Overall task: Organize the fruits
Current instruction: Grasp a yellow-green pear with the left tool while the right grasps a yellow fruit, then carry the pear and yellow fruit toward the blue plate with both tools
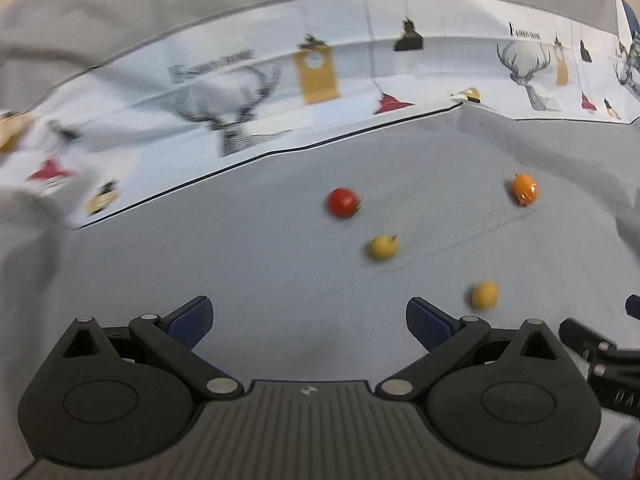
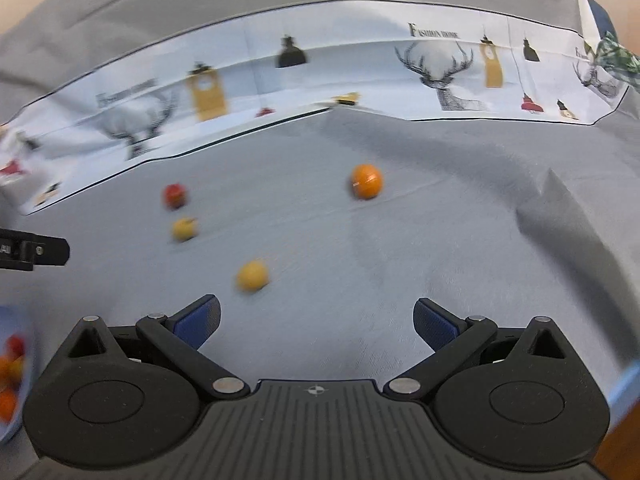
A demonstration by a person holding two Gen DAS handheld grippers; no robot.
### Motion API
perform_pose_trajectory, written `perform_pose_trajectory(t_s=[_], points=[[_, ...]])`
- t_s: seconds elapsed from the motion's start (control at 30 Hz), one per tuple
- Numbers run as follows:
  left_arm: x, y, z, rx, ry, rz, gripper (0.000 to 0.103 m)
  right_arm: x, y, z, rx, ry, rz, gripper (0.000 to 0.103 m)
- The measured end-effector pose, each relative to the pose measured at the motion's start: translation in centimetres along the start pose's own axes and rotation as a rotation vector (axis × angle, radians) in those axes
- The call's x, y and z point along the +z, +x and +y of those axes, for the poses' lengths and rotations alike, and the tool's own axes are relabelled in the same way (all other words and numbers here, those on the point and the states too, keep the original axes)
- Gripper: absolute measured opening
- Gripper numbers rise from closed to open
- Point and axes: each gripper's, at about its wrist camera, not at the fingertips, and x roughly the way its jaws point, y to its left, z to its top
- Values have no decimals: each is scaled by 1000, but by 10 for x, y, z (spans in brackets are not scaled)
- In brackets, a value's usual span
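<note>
Several small fruits lie on a grey cloth. In the left wrist view: a red fruit [image 1: 342, 202], an orange fruit [image 1: 524, 189], a yellow fruit [image 1: 383, 247] and a second yellow fruit [image 1: 484, 295]. My left gripper [image 1: 310, 320] is open and empty, just short of them. In the right wrist view the same fruits show: red fruit [image 2: 175, 196], orange fruit [image 2: 366, 181], far yellow fruit [image 2: 184, 229] and near yellow fruit [image 2: 252, 275]. My right gripper [image 2: 317, 320] is open and empty; the near yellow fruit lies just ahead of its left finger. Both views are blurred.
A white printed cloth with deer and lamp pictures [image 1: 280, 92] [image 2: 320, 72] runs along the far side. A pale bowl with red and orange fruits [image 2: 10, 376] sits at the left edge of the right wrist view. The other gripper shows at the frame edges [image 1: 600, 356] [image 2: 32, 252].
</note>
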Motion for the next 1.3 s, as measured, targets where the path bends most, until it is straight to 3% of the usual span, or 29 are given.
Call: perform_pose_trajectory(t_s=[0.23,0.3,0.37,0.47,0.5,0.53,0.57,0.6,0.63,0.9,1.07,1.3], points=[[27,102,-38,21,147,15,103,-5,87,16,102,-66,35,102],[27,120,-44,18,182,27,103,-13,98,27,76,-136,-24,103],[24,131,-49,26,218,21,103,-19,101,34,76,-184,-77,102],[20,129,-53,43,236,-25,103,-18,101,29,92,-162,-82,102],[19,128,-55,50,246,-39,102,-19,100,28,88,-161,-87,101],[18,126,-57,51,257,-49,99,-19,99,29,89,-161,-97,90],[16,122,-58,32,266,-58,79,-19,96,29,104,-164,-111,79],[15,118,-61,-3,276,-58,42,-19,92,30,113,-169,-121,47],[14,115,-63,-26,290,-42,28,-19,89,31,109,-168,-116,30],[-2,63,-60,-109,274,-16,28,-12,62,24,91,-83,-23,30],[-20,-7,-34,-126,183,1,28,-20,5,22,100,-24,12,30],[-66,-100,21,-94,86,16,28,-36,-80,53,177,-92,7,30]])
